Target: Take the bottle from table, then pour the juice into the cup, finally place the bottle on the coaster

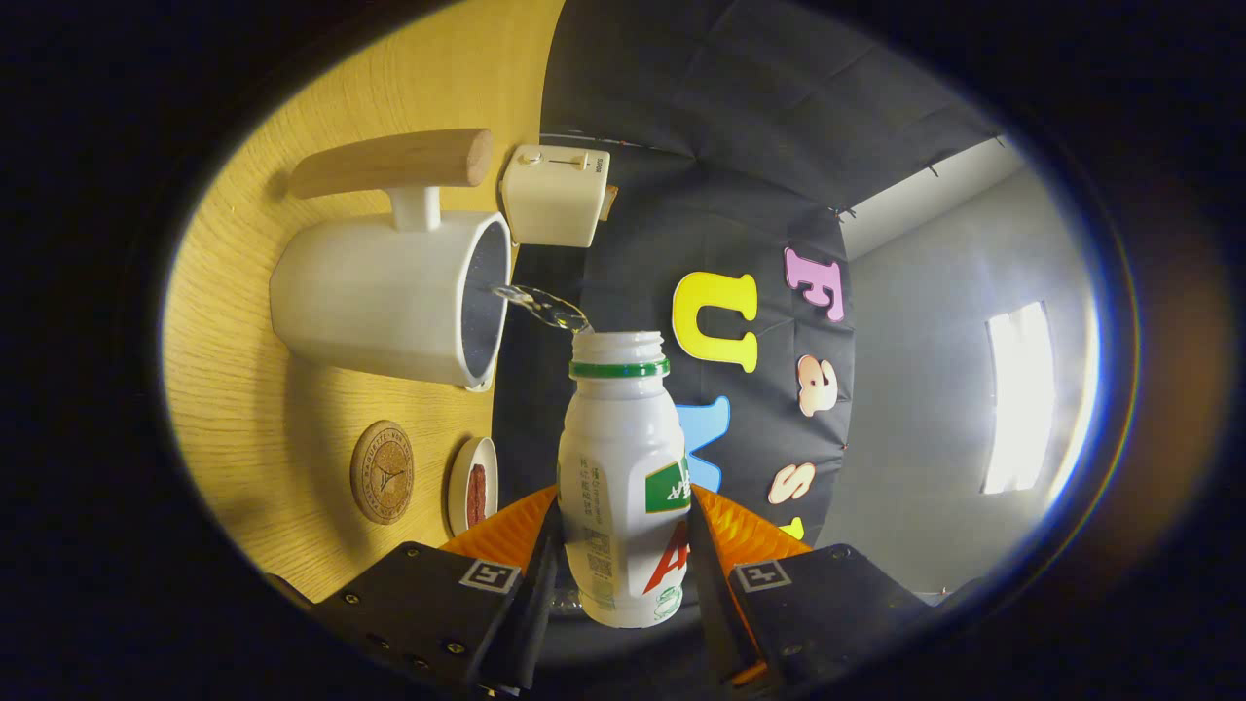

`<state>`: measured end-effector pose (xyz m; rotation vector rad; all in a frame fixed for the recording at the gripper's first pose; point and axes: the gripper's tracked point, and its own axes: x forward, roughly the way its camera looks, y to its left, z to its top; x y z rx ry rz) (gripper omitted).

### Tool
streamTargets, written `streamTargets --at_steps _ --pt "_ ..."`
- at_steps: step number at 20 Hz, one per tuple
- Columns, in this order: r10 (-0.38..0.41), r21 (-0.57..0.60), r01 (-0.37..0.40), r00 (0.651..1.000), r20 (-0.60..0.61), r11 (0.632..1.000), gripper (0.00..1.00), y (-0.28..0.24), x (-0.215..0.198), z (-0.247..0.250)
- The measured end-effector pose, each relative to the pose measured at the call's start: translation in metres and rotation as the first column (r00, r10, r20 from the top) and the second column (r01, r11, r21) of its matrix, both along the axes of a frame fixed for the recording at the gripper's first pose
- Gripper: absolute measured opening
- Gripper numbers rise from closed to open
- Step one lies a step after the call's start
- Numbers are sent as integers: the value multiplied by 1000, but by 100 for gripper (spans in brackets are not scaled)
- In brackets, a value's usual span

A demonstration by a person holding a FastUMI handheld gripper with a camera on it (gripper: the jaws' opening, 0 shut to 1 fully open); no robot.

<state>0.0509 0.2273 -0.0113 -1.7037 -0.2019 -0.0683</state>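
Bottle (623, 477) between the fingers (545, 555), cup (389, 297) just beyond, coaster (382, 471) beside.

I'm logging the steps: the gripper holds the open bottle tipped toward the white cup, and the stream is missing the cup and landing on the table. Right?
Not quite. In the gripper view the gripper does hold the open bottle tipped toward the white cup, but the stream runs from the bottle's mouth into the cup's opening, not onto the table.

Recording booth: cloth wall (740, 117) (black) behind wooden table (234, 389) holding toaster (555, 195)
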Motion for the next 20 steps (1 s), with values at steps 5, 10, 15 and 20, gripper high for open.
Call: streamTargets --at_steps 5,10,15,20 --pt "1 -17 -1 1000 9 1000 65 1 1 4" --pt "-3 -28 3 1000 16 1000 65 -2 2 8" --pt "-5 -43 6 1000 27 999 65 -3 0 12" --pt "-7 -55 9 999 36 998 65 -5 -1 17"
